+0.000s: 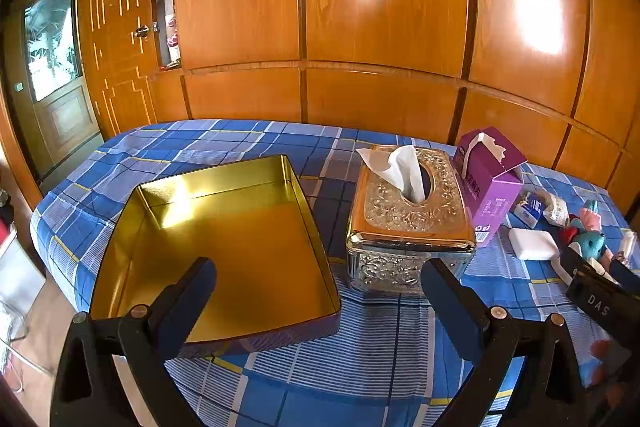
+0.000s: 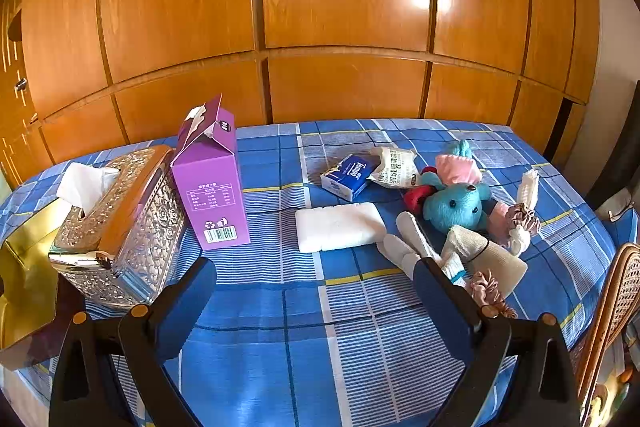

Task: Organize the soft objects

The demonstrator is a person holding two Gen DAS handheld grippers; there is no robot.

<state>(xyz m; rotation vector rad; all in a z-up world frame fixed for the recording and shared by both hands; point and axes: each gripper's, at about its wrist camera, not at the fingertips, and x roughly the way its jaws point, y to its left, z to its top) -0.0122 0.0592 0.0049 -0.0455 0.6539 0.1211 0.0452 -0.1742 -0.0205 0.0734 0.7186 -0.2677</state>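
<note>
Both grippers hang over the blue plaid tablecloth [image 2: 280, 311], and neither one has anything in it. The left gripper [image 1: 320, 279] has its fingers spread wide, released, poised above the near edge of the open gold tin [image 1: 224, 251], whose inside is bare. Just right of the tin stands the ornate silver tissue box [image 1: 408, 223], a white tissue poking up from its slot, and touching that is the purple carton [image 2: 212, 187], its top torn open.

The right gripper [image 2: 316, 277] is equally slack, fingers wide apart. Ahead of it lies the soft pile: a white folded cloth [image 2: 340, 227], a blue tissue pack [image 2: 350, 175], the teal plush toy [image 2: 456, 205], white socks [image 2: 408, 239] and a pink scrunchie [image 2: 488, 293] just beside the right-hand finger [image 2: 440, 303]. All of it sits well apart from the tin.
</note>
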